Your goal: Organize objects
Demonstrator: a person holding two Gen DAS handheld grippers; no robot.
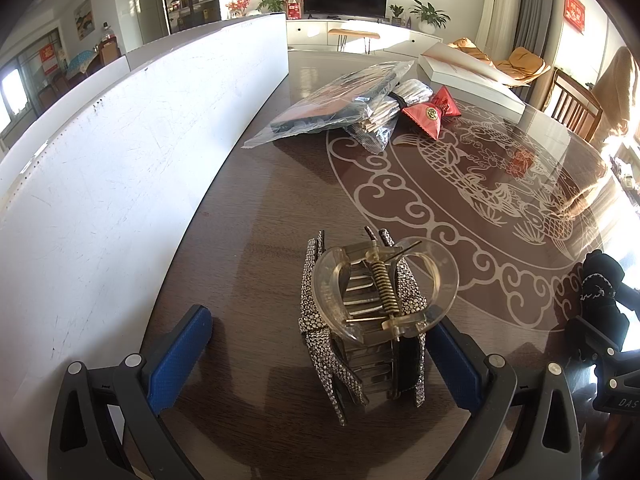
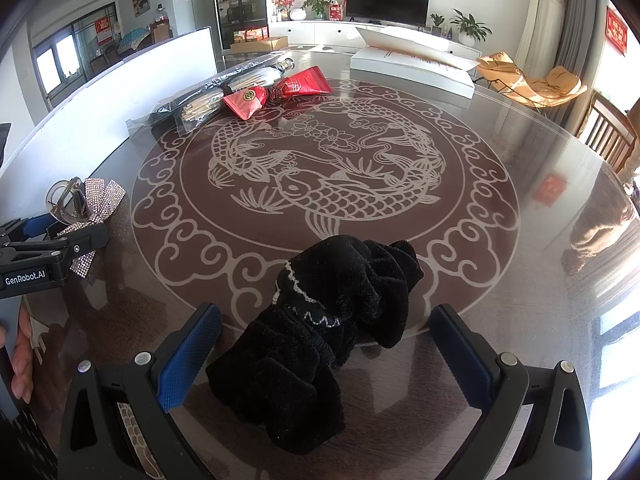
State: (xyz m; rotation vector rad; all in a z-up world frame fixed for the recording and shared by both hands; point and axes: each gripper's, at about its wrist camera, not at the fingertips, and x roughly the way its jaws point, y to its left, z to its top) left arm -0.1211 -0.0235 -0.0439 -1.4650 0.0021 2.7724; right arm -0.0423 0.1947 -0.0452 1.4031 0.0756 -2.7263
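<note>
A rhinestone hair claw clip (image 1: 362, 320) with a clear plastic handle and metal spring lies on the dark glass table between the wide-open blue-padded fingers of my left gripper (image 1: 320, 360); its right pad (image 1: 454, 364) is close to the clip. The clip also shows at the left of the right wrist view (image 2: 86, 208). A black velvet scrunchie (image 2: 320, 328) lies between the open fingers of my right gripper (image 2: 326, 356), touching neither pad. The scrunchie shows at the right edge of the left wrist view (image 1: 600, 292).
A white board (image 1: 120, 152) stands along the table's left side. Plastic bags of chopsticks (image 2: 216, 100) and red packets (image 2: 280, 90) lie at the far side, with a white box (image 2: 412, 66) behind. A fish pattern (image 2: 320, 172) covers the table's middle.
</note>
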